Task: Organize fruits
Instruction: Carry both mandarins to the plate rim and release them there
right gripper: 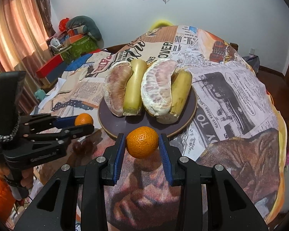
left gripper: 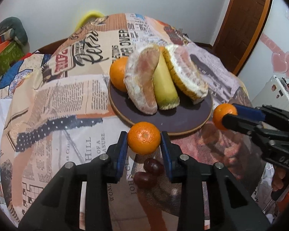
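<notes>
A dark round plate [left gripper: 183,119] [right gripper: 190,104] holds two peeled pomelo wedges [left gripper: 142,80] [right gripper: 158,88], bananas [left gripper: 163,84] [right gripper: 133,88] and, at its far left, an orange [left gripper: 117,75]. My left gripper [left gripper: 144,141] is shut on a mandarin [left gripper: 144,140] just in front of the plate's near rim; it also shows in the right wrist view [right gripper: 83,124] with that mandarin [right gripper: 83,119]. My right gripper [right gripper: 142,143] is shut on a second mandarin [right gripper: 142,142] at the plate's near rim; it shows in the left wrist view [left gripper: 226,115] with its mandarin [left gripper: 221,113].
Two dark red grapes [left gripper: 148,171] [right gripper: 84,144] lie on the newspaper-print tablecloth [left gripper: 67,88] below my left gripper. Boxes and cushions [right gripper: 75,38] are stacked at the far left. A wooden door [left gripper: 246,19] stands at the right.
</notes>
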The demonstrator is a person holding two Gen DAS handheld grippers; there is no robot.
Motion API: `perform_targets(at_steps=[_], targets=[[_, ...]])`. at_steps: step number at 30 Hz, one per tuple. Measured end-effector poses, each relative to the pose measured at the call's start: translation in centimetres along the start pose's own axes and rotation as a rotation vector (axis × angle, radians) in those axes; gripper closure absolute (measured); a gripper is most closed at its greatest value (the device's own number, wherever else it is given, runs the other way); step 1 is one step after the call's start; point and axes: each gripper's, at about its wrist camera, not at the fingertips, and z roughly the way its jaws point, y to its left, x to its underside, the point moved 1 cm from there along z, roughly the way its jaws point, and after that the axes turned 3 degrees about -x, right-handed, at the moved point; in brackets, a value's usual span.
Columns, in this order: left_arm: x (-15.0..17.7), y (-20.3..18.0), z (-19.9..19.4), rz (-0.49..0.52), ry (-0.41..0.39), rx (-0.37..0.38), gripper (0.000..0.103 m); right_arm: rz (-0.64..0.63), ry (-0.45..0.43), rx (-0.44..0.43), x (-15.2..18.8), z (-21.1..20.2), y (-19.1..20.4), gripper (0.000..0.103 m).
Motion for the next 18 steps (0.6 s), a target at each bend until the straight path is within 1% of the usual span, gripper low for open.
perform_targets(at_steps=[7, 12, 18], targets=[[-1.6, -0.5, -0.6, -0.005, -0.039, 0.024, 0.069, -0.008, -0.01, 0.001, -1.0, 0.9, -0.2, 0.071], [-2.2, -0.8, 0.7, -0.009, -0.026, 0.048, 0.069, -0.006, 0.004, -0.01, -1.3, 2.0, -0.3, 0.071], [-2.2, -0.6, 2.6, -0.014, 0.003, 0.057, 0.069, -0.003, 0.03, -0.032, -1.2, 3.5, -0.3, 0.071]])
